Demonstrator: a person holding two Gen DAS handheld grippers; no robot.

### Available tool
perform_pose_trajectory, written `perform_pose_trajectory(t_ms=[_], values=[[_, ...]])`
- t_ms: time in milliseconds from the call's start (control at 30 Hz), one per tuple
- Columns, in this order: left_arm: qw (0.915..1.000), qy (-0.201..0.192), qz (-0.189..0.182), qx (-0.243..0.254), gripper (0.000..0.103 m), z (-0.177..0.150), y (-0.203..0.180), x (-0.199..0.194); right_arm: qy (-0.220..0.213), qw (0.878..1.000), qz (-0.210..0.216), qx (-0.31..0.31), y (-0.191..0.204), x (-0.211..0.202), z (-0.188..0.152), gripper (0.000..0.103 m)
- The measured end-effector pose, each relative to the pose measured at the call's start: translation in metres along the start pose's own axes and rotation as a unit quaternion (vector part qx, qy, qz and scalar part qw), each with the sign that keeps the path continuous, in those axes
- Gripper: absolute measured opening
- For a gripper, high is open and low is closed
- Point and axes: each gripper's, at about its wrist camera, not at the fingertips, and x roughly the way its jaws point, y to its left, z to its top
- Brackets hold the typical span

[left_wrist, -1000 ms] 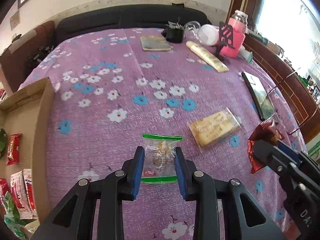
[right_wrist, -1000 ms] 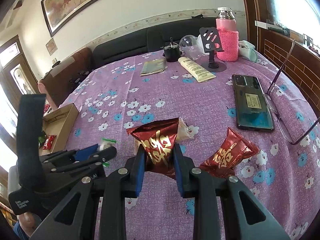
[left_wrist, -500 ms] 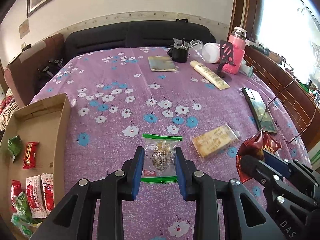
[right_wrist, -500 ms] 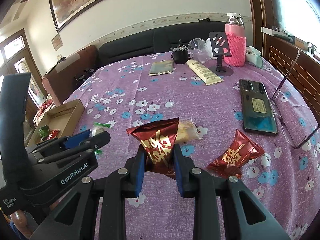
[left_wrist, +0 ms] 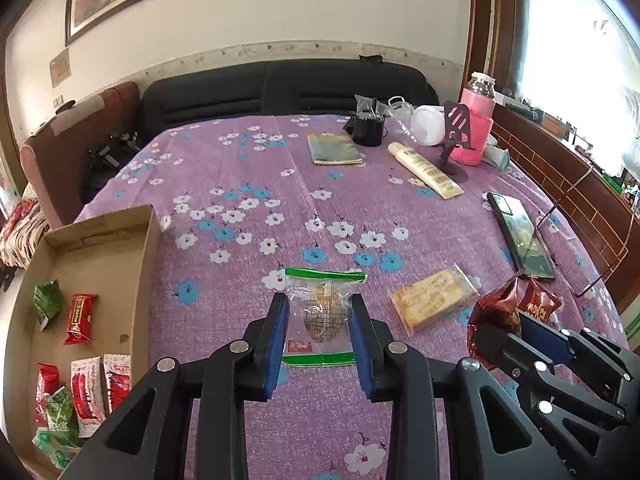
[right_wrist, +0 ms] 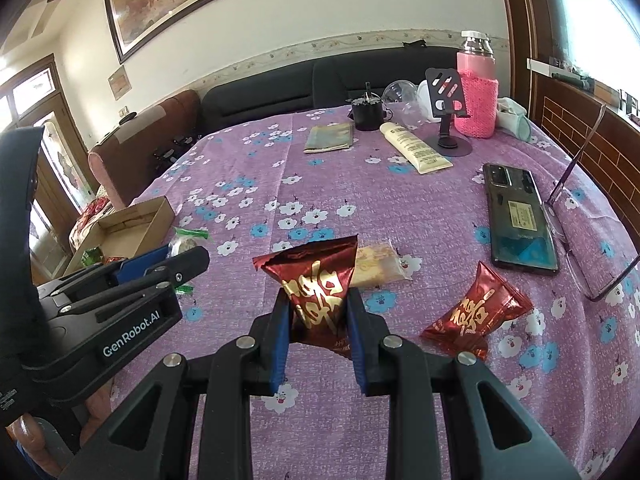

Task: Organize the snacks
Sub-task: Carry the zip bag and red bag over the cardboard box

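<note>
A: What do the left gripper (left_wrist: 318, 334) fingers (left_wrist: 276, 336) have?

B: They are clamped on a clear packet (left_wrist: 322, 314) with green strips at top and bottom and a round biscuit inside. It is lifted above the bench (left_wrist: 248, 168), which wears a purple flowered cloth.

A: And the right gripper (right_wrist: 318, 330)?

B: Its fingers (right_wrist: 280, 332) are pinched on a dark red pouch (right_wrist: 316, 280) with gold writing, held upright with its wide end up.

A: What lies beyond those fingers?

B: Just behind the red pouch sits a pale cake pack (right_wrist: 376, 266) on the cloth. To the right of the fingers, near them, lies a second red pouch (right_wrist: 476, 316). Farther right and ahead is a phone (right_wrist: 518, 218), with glasses (right_wrist: 576, 256) beside it.

A: Where do the snacks go?

B: A cardboard box (left_wrist: 138, 268) sits left of the left fingers, at the bench edge. Inside are a red packet (left_wrist: 80, 318), a green packet (left_wrist: 48, 300) and more red and green ones nearer the camera.

A: Anything far ahead?

B: A tube (left_wrist: 424, 170), a booklet (left_wrist: 334, 150), a dark cup (left_wrist: 366, 130), a phone stand (left_wrist: 456, 140) and a pink bottle (left_wrist: 476, 124).
</note>
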Motion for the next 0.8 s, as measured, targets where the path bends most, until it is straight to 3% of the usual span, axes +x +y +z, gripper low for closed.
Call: perform_pose_trajectory(t_ms=[800], values=[[0.9964, -0.076, 0.036, -0.005, 0.032, -0.001, 0.009, -0.04, -0.013, 1.0, -0.018, -0.004, 0.007, -0.008, 0.001, 0.025]])
